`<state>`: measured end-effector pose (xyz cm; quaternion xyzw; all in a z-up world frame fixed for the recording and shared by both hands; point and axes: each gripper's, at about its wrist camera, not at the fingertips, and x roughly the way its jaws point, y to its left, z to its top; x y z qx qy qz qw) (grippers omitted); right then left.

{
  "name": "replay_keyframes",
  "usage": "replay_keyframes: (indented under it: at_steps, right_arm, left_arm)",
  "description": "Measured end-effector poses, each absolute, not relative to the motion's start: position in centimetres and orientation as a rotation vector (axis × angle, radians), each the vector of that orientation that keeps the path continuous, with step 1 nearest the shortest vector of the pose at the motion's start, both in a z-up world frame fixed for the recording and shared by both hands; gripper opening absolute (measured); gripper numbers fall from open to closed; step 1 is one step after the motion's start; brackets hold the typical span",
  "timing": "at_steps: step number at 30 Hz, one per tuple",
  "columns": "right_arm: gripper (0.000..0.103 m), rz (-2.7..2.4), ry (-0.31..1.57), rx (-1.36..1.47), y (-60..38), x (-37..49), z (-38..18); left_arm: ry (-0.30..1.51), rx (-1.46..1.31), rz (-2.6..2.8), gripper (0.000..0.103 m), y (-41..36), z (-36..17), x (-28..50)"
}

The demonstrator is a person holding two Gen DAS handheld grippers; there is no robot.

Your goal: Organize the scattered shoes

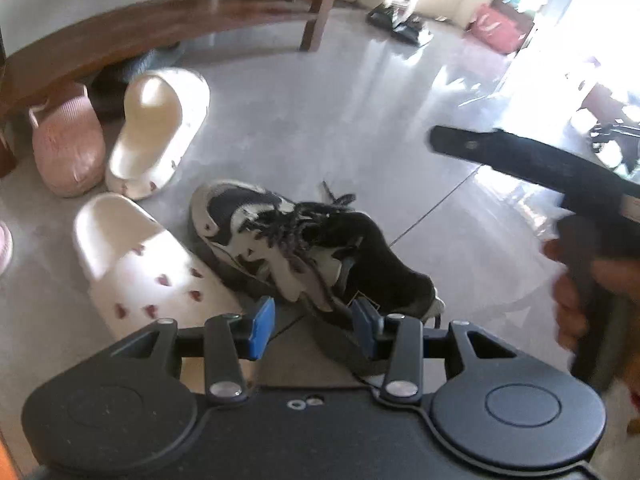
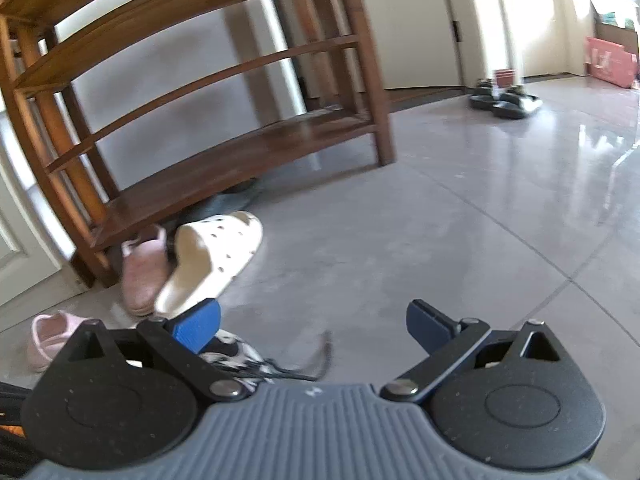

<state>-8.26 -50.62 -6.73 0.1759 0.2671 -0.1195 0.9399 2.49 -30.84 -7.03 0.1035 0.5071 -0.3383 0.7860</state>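
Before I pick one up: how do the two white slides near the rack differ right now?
The near white slide lies flat on its sole, strap up, beside the sneaker. The far white slide is tipped on its side, footbed showing, leaning against the pink slipper by the wooden rack.
The near slide's small red charms show plainly; on the far slide only a few show at one end.
Both are white, perforated slides, apparently a pair.

No text, label, brand or number can be read anywhere; white markings on the pink cardboard box [image 2: 610, 63] stay illegible.
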Motion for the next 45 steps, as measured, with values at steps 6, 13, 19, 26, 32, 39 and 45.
replay_keyframes:
  at_steps: [6,13,19,26,32,39,45]
  right_arm:
    - [0.1,-0.281,0.534,0.369,-51.5,-9.4,-6.6]
    - [0.1,-0.306,0.515,0.375,-52.6,-10.7,-6.5]
    - [0.1,-0.349,0.498,0.365,-53.9,-11.4,-6.4]
    - [0.1,-0.442,0.487,0.344,-56.5,-12.9,-6.5]
    - [0.1,-0.555,0.47,0.371,-59.4,-14.7,-7.0]
    - [0.1,-0.613,0.452,0.385,-61.1,-15.1,-7.2]
    - [0.1,-0.642,0.435,0.38,-61.5,-15.2,-7.1]
  left_arm:
    - [1.117,0.251,-0.643,0.042,-33.5,-9.6,3.2]
    - [1.052,0.328,-0.625,0.034,-34.6,-10.5,4.6]
    - [1.018,0.283,-0.753,0.033,-38.3,-10.7,6.8]
    - [0.98,0.235,-0.864,0.033,-46.8,-11.7,7.1]
    - [0.887,0.338,-1.065,0.033,-52.1,-12.1,5.4]
    - [0.988,0.189,-1.126,0.038,-49.2,-12.1,6.0]
    - [1.059,-0.067,-1.092,0.039,-45.0,-9.6,6.8]
